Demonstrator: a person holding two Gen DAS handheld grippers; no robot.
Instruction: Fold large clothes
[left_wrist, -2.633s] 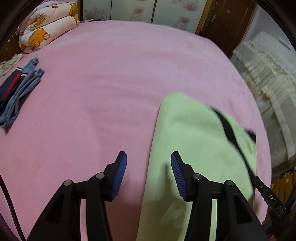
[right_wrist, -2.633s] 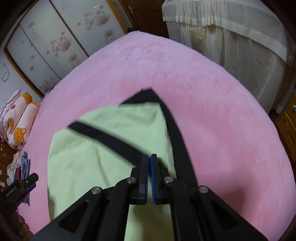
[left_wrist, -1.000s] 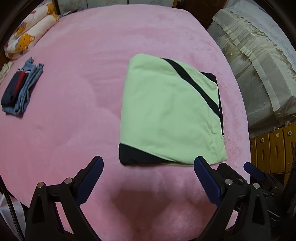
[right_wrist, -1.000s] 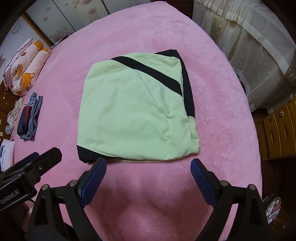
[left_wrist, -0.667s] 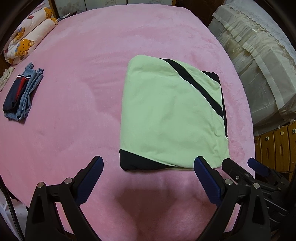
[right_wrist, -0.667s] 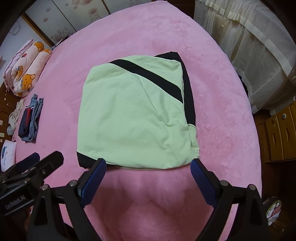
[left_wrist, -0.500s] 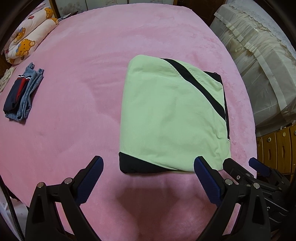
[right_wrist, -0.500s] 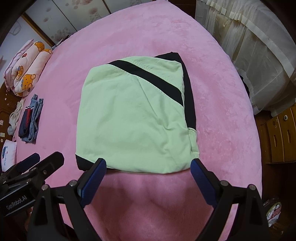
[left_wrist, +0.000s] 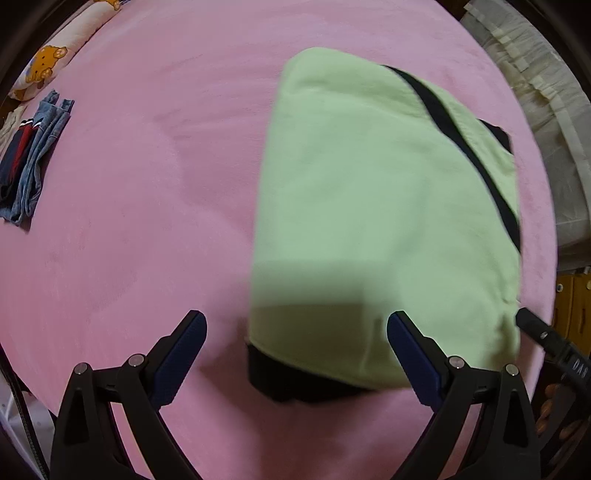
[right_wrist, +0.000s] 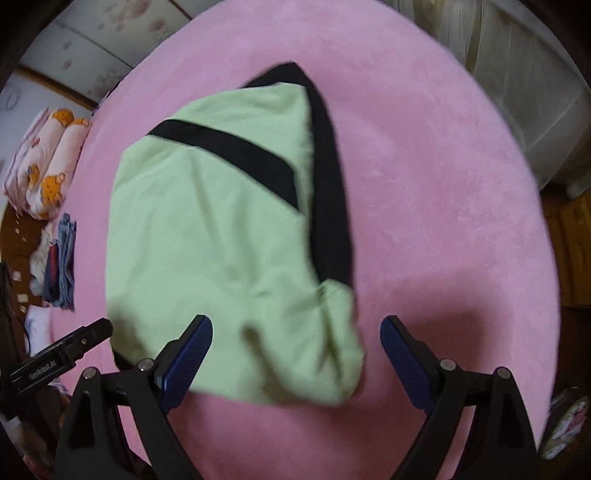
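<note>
The folded light-green garment (left_wrist: 384, 206) lies flat on the pink blanket (left_wrist: 147, 184), just ahead of both grippers. The left gripper (left_wrist: 295, 339) and right gripper (right_wrist: 295, 339) both hover with fingers spread wide, holding nothing, at its near edge.

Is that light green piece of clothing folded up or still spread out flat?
Folded. The green garment lies as a compact, roughly square bundle on the pink blanket, its black trim crossing over itself in layers.

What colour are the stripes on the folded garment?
Black, on light green fabric; the folded garment shows them best in the right wrist view.
</note>
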